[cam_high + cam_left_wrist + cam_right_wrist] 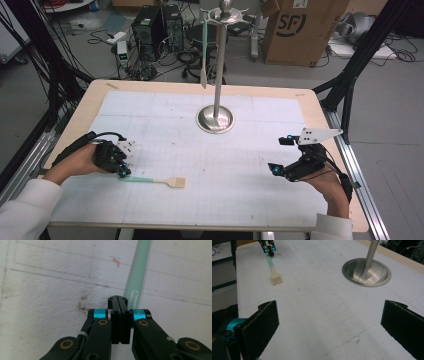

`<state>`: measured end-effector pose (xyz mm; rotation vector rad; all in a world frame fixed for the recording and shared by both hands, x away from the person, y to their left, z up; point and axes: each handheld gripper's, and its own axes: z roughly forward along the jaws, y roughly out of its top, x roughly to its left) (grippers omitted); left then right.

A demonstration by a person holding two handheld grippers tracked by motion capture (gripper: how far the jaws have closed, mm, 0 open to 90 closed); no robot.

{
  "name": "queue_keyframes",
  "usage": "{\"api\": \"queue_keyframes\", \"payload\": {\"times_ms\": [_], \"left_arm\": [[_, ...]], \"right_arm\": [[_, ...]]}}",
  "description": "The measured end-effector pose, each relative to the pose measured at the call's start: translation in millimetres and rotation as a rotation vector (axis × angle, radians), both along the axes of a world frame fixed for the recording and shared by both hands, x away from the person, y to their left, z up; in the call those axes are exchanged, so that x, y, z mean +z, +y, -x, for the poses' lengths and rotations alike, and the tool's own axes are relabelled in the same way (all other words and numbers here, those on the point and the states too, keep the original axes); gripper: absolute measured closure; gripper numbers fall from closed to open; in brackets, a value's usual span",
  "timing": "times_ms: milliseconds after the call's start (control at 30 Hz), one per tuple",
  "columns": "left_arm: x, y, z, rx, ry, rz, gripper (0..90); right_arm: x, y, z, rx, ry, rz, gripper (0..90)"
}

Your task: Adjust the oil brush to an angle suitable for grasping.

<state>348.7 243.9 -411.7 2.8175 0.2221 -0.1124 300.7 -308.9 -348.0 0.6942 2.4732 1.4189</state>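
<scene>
While the green-handled brush (152, 180) lies flat on the white grid mat (240, 200) near its front left, the left gripper (121, 171) sits at the handle's end, jaws pressed together beside it. Well apart, the right gripper (281, 156) hovers with jaws wide open, near the steel stand (215, 118).

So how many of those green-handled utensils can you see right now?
2. One brush lies flat on the table by the left gripper; the other utensil hangs from the metal stand at the far side.
</scene>
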Motion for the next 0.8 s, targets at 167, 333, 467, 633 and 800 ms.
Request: {"api": "queue_keyframes", "payload": {"times_ms": [167, 333, 467, 633, 800], "left_arm": [[1.8, 2.0, 2.9, -0.006, -0.007, 0.011, 89.8], [9.4, 2.3, 5.4, 0.000, -0.014, 0.060, 88.1], [17.2, 2.8, 8.2, 0.004, -0.028, 0.088, 81.1], [29.8, 3.9, 12.9, 0.002, -0.061, 0.130, 70.7], [41.6, 3.9, 20.3, 0.014, -0.137, 0.163, 48.6]], "right_arm": [[-0.4, 1.9, -0.9, 0.000, 0.007, 0.004, 0.2], [-0.9, 2.3, -1.8, 0.000, 0.009, 0.008, 0.2], [-0.8, 2.1, -1.8, -0.002, 0.010, 0.006, 0.2], [-0.9, 1.7, -2.1, -0.001, 0.006, 0.007, 0.1], [-0.6, 1.9, -1.6, 0.000, 0.010, 0.006, 0.2]]}}
